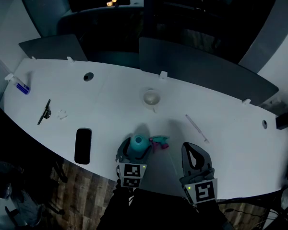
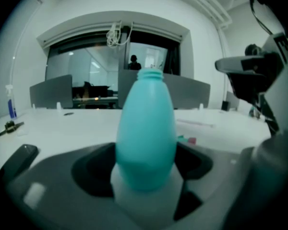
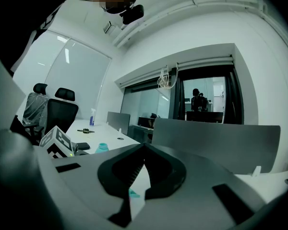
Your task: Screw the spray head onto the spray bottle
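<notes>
**A:** Where does the spray bottle (image 1: 139, 141) stand?

**B:** Upright on the white table (image 1: 110, 111), close to the table's near edge. Its neck is open, with no cap on it. The left gripper (image 1: 135, 147) has it. The jaws are spread wide, one on each side of the bottle, and press on its sides.

**A:** And the spray head?

**B:** The spray head (image 1: 158, 142) lies on the table just right of the bottle, by the left gripper's right-hand jaw. The right gripper (image 1: 188, 146) is to the right of the bottle, past the spray head. Its jaws are together with nothing between them.

**A:** How tight is it around the bottle?

**B:** The table's edge runs just behind the bottle, on the person's side. Both gripper bodies hang out past that edge, over the wooden floor (image 1: 81, 186). To the left of the bottle and clear of it, a dark phone (image 1: 83, 145) lies close to the same edge. There is a bare strip of table between the two.

**A:** And on the far side?

**B:** The table is bare from the bottle to a small pale cup (image 1: 151, 97), which stands well beyond it. A thin white stick (image 1: 197, 127) lies beyond the bottle and to its right, slanting across the table. The grey dividers (image 1: 201, 71) stand along the far edge, well away from the bottle.
</notes>
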